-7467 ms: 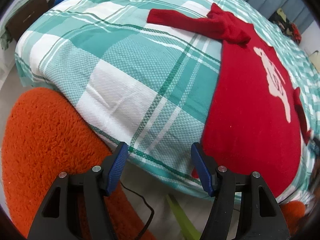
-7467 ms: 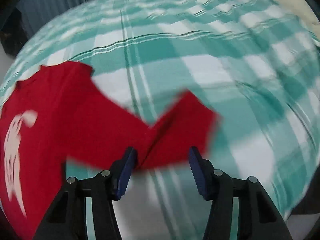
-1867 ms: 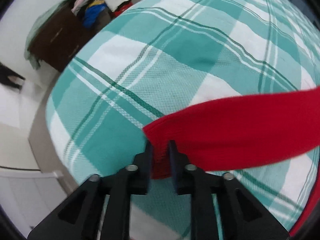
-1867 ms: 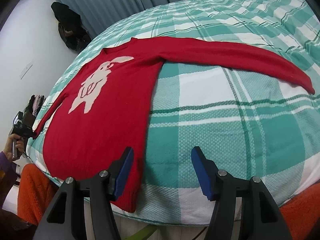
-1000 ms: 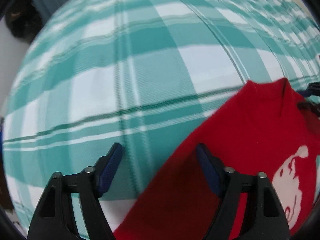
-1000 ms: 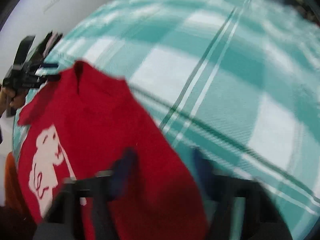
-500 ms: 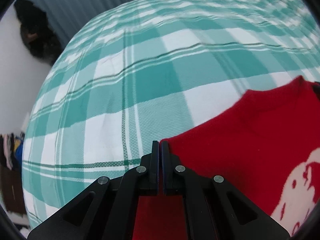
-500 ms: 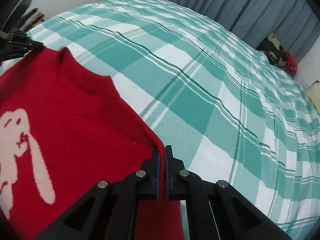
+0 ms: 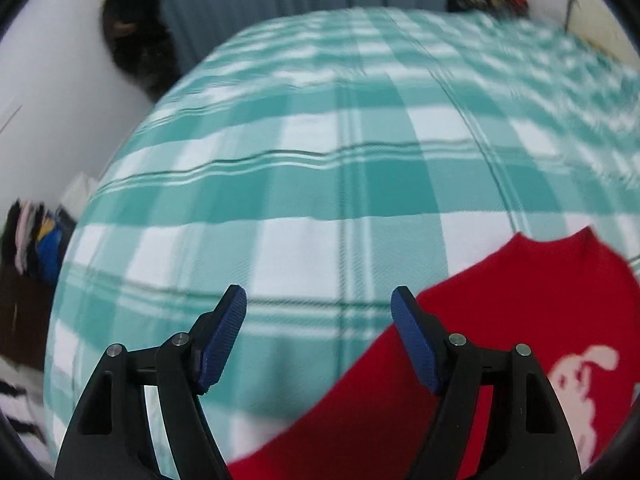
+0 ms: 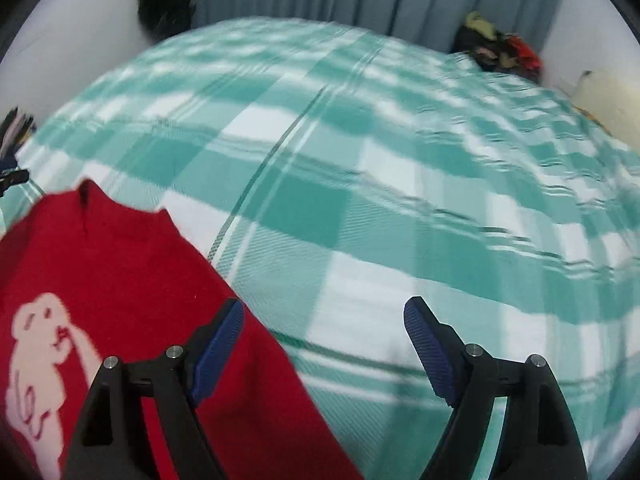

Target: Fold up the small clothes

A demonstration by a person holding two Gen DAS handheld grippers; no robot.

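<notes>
Left tongs (image 9: 318, 308): jaws opening, nothing between them.
Right tongs (image 10: 324, 320): jaws opening, nothing between them.
Red sweater (image 10: 120, 272): flat on the bed (image 9: 320, 184), near its front edge, between both tongs.

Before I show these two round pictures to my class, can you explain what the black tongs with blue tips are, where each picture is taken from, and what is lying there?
Each picture comes from a wide-angle camera mounted on a hand-held gripper, looking forward along its two fingers. A person holds one gripper in each hand. In the left view, the left gripper has its jaws opening, with nothing between them. In the right view, the right gripper is opening too, also empty. Below them lies a red sweater with a pale animal design, resting on a bed with a green checked cover. Nothing is held.
</notes>
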